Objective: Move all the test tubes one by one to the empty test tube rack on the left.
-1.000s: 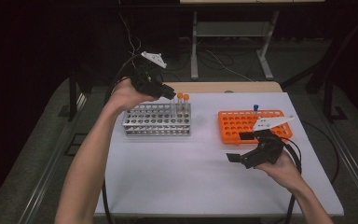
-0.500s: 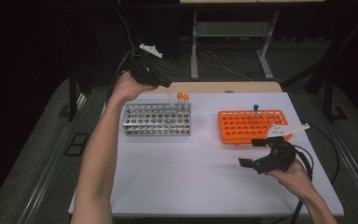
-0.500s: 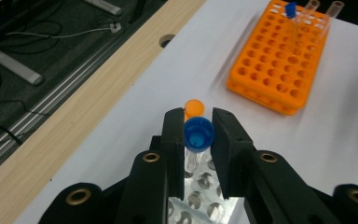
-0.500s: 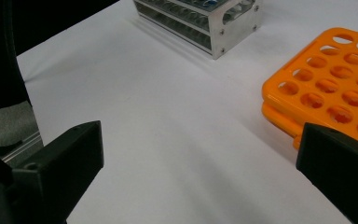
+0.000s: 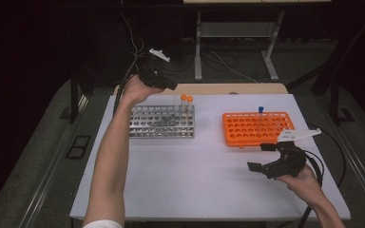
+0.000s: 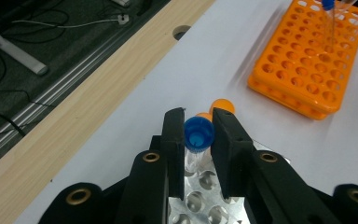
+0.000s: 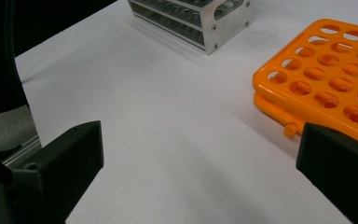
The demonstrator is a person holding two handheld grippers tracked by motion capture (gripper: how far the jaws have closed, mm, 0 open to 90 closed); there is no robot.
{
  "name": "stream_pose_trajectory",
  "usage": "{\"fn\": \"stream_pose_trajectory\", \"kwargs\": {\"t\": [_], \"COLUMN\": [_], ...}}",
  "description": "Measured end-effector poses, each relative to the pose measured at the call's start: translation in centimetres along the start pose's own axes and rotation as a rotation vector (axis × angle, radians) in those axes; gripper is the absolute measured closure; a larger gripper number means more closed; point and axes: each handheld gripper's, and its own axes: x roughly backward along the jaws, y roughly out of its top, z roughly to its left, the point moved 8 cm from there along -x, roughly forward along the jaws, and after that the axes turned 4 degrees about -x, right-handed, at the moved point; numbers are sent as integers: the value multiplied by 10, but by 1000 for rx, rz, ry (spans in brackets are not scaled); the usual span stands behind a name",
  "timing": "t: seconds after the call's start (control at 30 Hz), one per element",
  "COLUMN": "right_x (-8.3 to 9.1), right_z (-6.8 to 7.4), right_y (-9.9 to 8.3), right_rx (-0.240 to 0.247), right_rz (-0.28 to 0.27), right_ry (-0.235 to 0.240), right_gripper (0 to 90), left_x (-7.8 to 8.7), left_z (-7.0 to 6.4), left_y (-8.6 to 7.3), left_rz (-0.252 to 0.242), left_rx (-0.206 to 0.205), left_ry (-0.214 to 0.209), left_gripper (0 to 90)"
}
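A white worktop carries a metal rack at about ten o'clock and an orange rack at two o'clock. The step in hand looks like seating a tube in the metal rack. The left gripper is clamped on a blue-capped tube, upright above the rack's holes beside two orange-capped tubes; next it needs lowering straight into a hole. The right gripper rests at four o'clock, jaws wide, holding nothing.
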Motion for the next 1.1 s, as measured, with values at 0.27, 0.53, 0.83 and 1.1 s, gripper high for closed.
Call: {"fn": "stream_pose_trajectory", "kwargs": {"t": [0.27,0.53,0.83,1.1], "right_x": [1,3,2,4], "right_z": [-3,-4,-5,-8], "right_y": [0,2,3,5], "right_rx": [-5,-8,-7,-15], "right_rz": [-4,-13,-13,-22], "right_ry": [-6,-16,-17,-26], "right_gripper": [3,3,3,3], "left_x": [-13,-29,-33,-25], "left_z": [1,-2,-2,-6], "left_y": [-10,-24,-28,-22], "left_rz": [11,35,42,12], "left_rx": [24,27,43,84], "left_ry": [-12,-21,-34,-39], "left_gripper": [744,742,718,459]}}
